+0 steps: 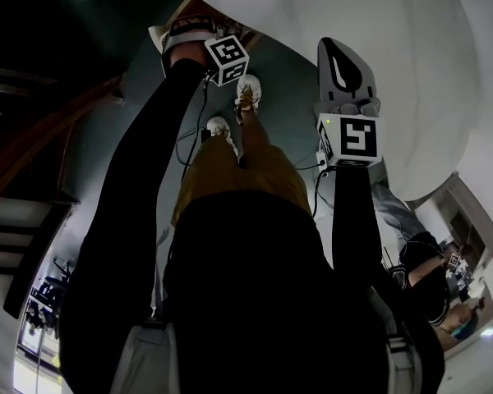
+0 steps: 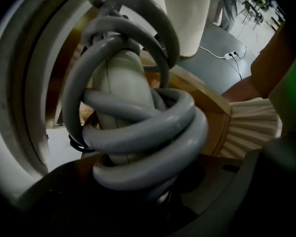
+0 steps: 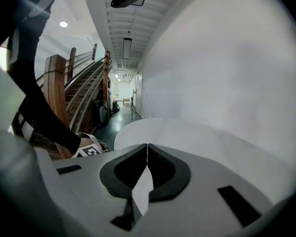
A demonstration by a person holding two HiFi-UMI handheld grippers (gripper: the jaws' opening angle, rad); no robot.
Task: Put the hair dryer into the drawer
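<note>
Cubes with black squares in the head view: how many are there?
2. One cube sits top middle; the other cube sits lower, right of it. A tiny patterned thing at far right may be a third.

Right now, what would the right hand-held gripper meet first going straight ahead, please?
Probably the white rounded surface just beyond the right hand-held gripper, though depth is unclear.

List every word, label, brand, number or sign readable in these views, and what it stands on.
None readable in any view.
The white marker cube at the head view's left and the one at its right: black square patterns only, no letters or digits.
The cream plastic hair dryer wrapped in its grey cord: no print shows.
</note>
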